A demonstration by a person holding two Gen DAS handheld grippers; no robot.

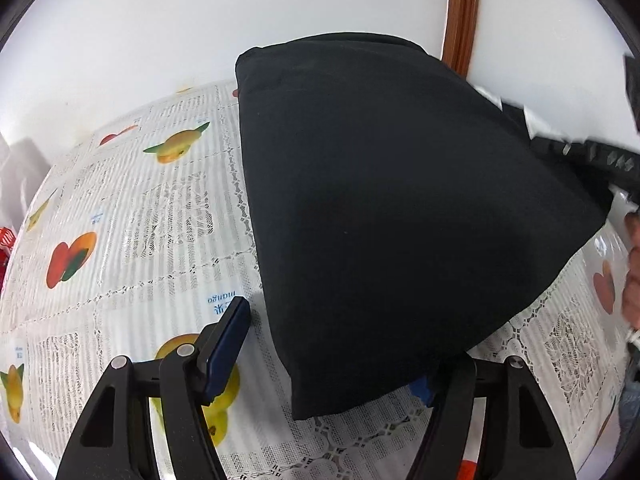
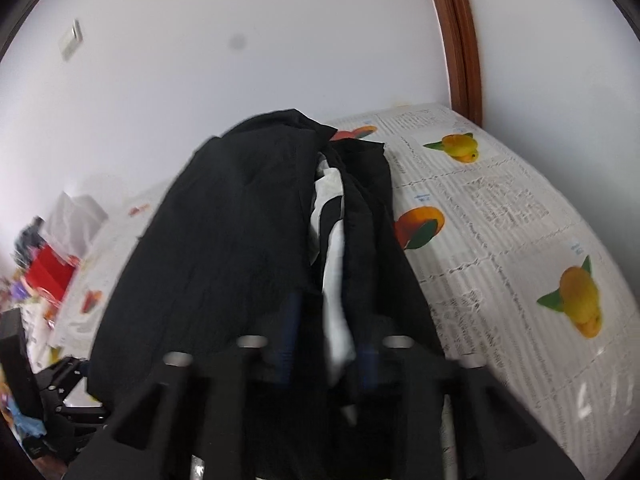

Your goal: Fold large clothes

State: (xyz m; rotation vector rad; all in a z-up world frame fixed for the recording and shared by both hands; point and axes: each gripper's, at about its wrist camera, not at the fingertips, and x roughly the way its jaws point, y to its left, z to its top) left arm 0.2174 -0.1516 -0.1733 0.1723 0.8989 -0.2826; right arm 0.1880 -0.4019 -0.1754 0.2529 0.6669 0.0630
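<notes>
Carrying a gathered edge of the black garment (image 2: 256, 240) across is the step in hand, by my reading: the right gripper (image 2: 328, 344) is clamped narrow on bunched cloth, black layers with a white lining showing between its blue pads (image 2: 290, 332). In the left wrist view the same garment fills the frame from about 12 o'clock down to 5 o'clock, lying as a broad dark slab on the fruit-printed tablecloth (image 1: 132, 216), its right corner lifted toward 3 o'clock where the other tool comes in. The left gripper (image 1: 332, 364) stands wide, one pad bare at 7 o'clock, the other tucked under the near hem (whether it touches the cloth I cannot tell). The next move probably calls for laying the held edge flat over the slab, corners matched, while the left tongs pin or steady the near hem.
</notes>
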